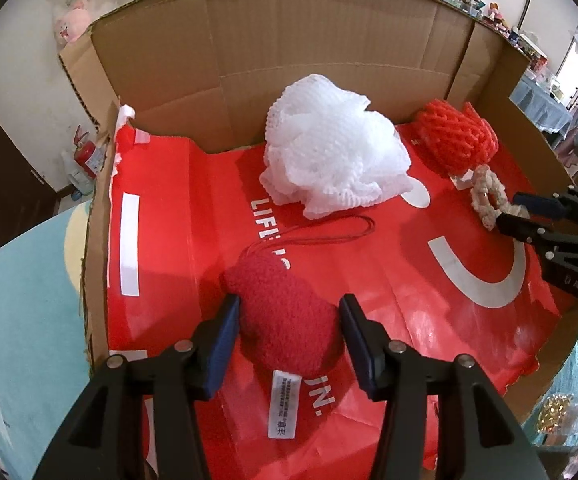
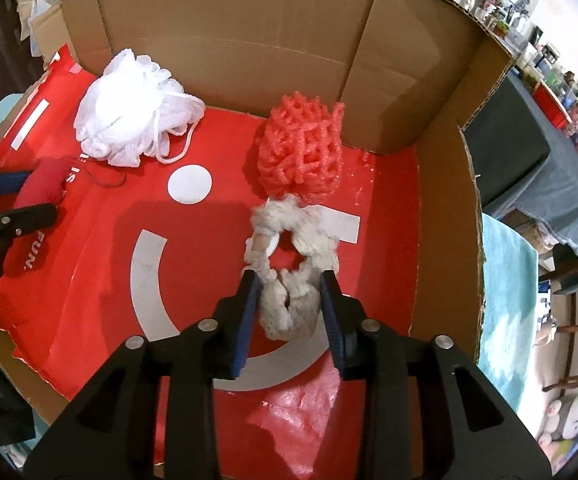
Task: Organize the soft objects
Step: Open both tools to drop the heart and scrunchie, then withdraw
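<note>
A dark red plush pouch [image 1: 285, 320] with a white label lies on the red bag [image 1: 177, 248] inside the cardboard box. My left gripper [image 1: 289, 316] straddles it with its jaws apart, the pads touching its sides. My right gripper [image 2: 289, 292] is closed on a beige knitted scrunchie [image 2: 289, 264]; it shows at the right in the left wrist view [image 1: 505, 210]. A white mesh bath pouf [image 1: 329, 152] and a coral foam net [image 1: 457, 136] lie near the back wall.
The cardboard box [image 1: 289, 40] has tall walls at the back and right [image 2: 449, 208]. The red bag lines its floor [image 2: 109, 280]. Teal bedding [image 1: 21, 320] surrounds the box. My left gripper shows at the left in the right wrist view [image 2: 29, 196].
</note>
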A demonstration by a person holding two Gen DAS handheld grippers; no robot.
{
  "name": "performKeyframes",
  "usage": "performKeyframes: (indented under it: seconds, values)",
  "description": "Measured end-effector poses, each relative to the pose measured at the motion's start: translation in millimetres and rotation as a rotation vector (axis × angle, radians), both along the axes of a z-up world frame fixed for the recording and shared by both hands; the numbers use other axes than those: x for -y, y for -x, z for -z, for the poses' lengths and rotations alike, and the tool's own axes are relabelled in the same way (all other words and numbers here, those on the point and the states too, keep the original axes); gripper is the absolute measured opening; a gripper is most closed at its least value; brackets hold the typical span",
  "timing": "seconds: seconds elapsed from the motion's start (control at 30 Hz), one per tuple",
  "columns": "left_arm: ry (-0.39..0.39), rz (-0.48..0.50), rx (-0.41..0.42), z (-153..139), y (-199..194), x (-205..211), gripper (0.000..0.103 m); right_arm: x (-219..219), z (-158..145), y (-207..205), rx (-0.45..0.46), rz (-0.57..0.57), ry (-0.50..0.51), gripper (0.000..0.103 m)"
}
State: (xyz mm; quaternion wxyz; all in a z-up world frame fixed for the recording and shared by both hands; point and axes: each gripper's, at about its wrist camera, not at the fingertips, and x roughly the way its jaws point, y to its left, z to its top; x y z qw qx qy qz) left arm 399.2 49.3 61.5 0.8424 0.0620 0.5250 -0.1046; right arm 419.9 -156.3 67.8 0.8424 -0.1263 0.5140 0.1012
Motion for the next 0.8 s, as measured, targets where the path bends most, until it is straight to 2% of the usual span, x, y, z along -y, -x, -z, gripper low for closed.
performKeyframes:
  seconds: [0.03,0.27,0.37,0.47,0.67,0.8]
  values:
    - [0.000,0.001,0.001,1.0,-1.9,-0.2,0.054,0.0,0.7,0.9,0.000,0.000,-0.004,0.055]
    - [0.062,0.011,0.041,-12.7,14.7,0.9,0.066,-4.8,-7.3,12.8,0.037,-0.011,-0.009,0.056]
    - [0.068,0.010,0.087,-26.0,26.4,2.4,0.081,0.1,-17.6,23.0,0.047,-0.004,-0.032,0.058]
    - [0.089,0.014,0.132,-41.4,39.8,3.2,0.086,4.4,-33.3,34.8,0.076,0.002,-0.057,0.066]
    - [0.125,0.025,0.235,-80.7,76.6,5.7,0.095,12.0,-69.5,57.2,0.136,-0.002,-0.114,0.068]
    - [0.169,0.025,0.316,-106.8,107.0,5.8,0.101,13.0,-101.2,89.4,0.205,-0.017,-0.158,0.071]
